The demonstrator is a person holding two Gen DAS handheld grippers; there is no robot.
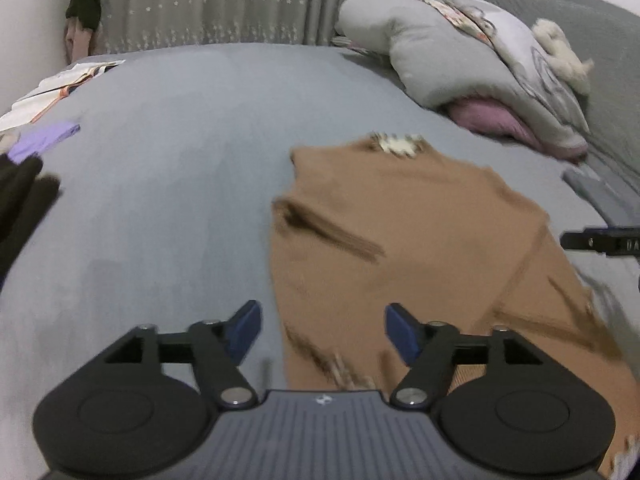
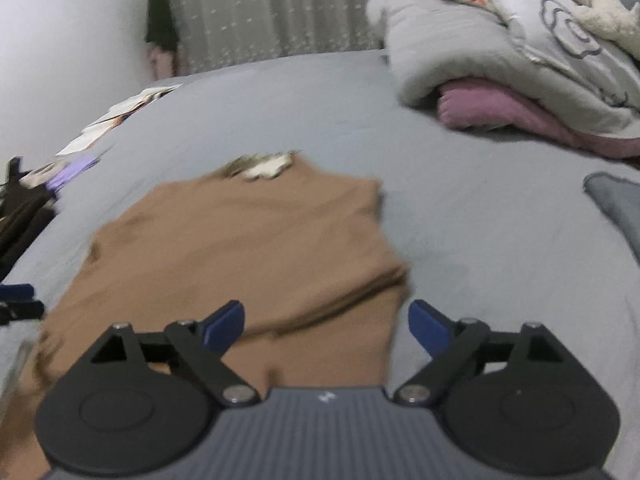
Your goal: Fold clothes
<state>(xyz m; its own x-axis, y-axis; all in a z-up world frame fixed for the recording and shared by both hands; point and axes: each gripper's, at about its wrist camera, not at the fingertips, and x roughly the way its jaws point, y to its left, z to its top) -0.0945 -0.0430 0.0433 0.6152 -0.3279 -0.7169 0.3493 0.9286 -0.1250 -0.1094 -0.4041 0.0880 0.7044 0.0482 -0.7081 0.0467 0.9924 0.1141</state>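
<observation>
Both hand-held grippers, left and right, are hovering with jaws apart, gripping nothing, over the brown knitted sweater lying on the grey bed, probably ready for folding.

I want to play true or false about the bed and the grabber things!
1. The brown garment lies on a grey bed sheet. True.
2. The left gripper is pinching the cloth. False: it is open and holds nothing.
3. The right gripper is open. True.
4. A pink blanket sits on top of the grey quilt. False: it is underneath the quilt.
</observation>
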